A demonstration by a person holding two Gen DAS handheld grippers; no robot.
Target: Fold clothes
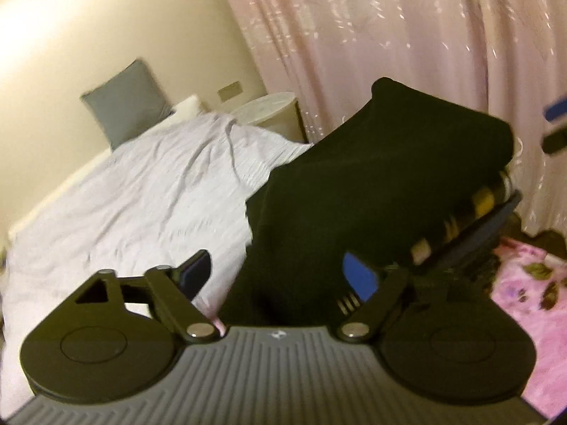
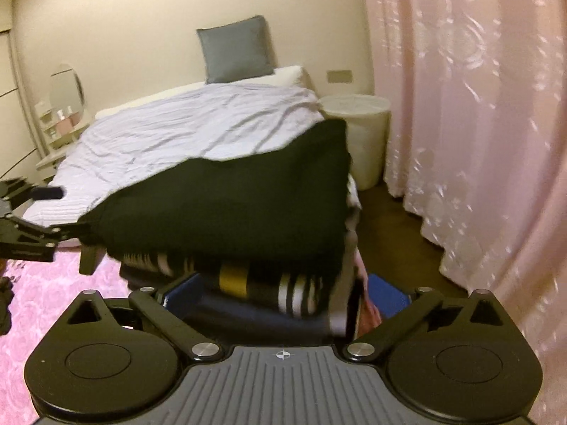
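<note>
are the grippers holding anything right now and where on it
Both appear to carry a folded stack of clothes, black garment on top. The right gripper straddles one end with wide jaws; the left gripper supports the opposite end. A firm clamp cannot be told.

Black tongs (image 1: 280,276), blue pads (image 1: 359,279), ribbed grey body.

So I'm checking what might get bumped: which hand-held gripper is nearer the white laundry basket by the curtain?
Right. The right hand-held gripper carries the stack's edge nearest the white laundry basket; the left hand-held gripper holds the opposite side.
</note>
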